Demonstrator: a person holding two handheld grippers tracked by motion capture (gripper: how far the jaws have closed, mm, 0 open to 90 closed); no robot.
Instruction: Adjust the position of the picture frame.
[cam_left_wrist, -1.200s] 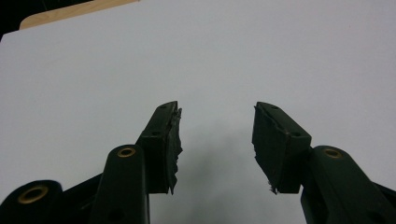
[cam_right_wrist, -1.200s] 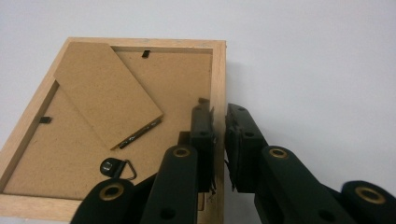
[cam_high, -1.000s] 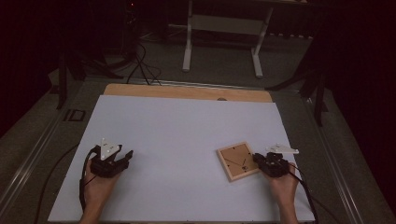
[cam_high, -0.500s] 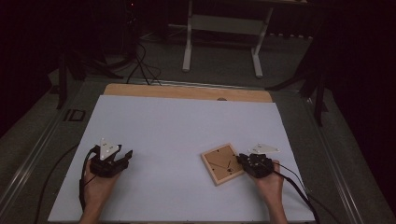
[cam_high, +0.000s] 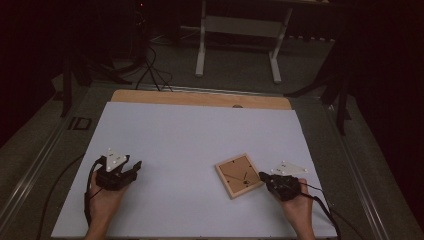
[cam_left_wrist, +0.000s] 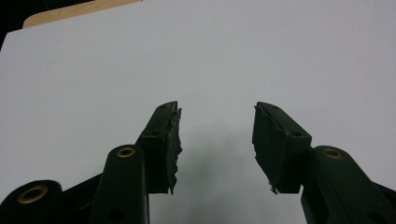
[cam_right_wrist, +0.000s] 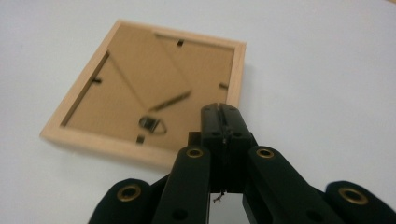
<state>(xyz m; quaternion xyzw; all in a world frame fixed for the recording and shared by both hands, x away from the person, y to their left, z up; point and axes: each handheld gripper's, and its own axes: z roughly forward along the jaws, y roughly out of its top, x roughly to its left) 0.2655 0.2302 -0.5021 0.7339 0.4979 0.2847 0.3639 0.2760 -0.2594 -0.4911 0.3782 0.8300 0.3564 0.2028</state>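
A small wooden picture frame (cam_high: 235, 172) lies face down on the white mat, its brown backing and metal hanger up; the right gripper view shows the frame (cam_right_wrist: 140, 84) close ahead. My right gripper (cam_high: 262, 176) rests at the frame's right edge, and its tips (cam_right_wrist: 219, 109) sit over the frame's near corner. Its jaws have just been closing and now stand pressed together with nothing between them. My left gripper (cam_high: 135, 167) lies on the mat at the near left, far from the frame. It (cam_left_wrist: 217, 121) is open, with bare mat between its jaws.
The white mat (cam_high: 200, 135) covers a wooden board (cam_high: 200, 98) whose far edge shows. Beyond the table, a metal stand (cam_high: 237, 30) and cables stand on the dark floor. A person's hands enter from the bottom edge.
The picture frame has slid left across the mat and turned a little, with the right gripper following behind it. The left gripper has stayed in place.
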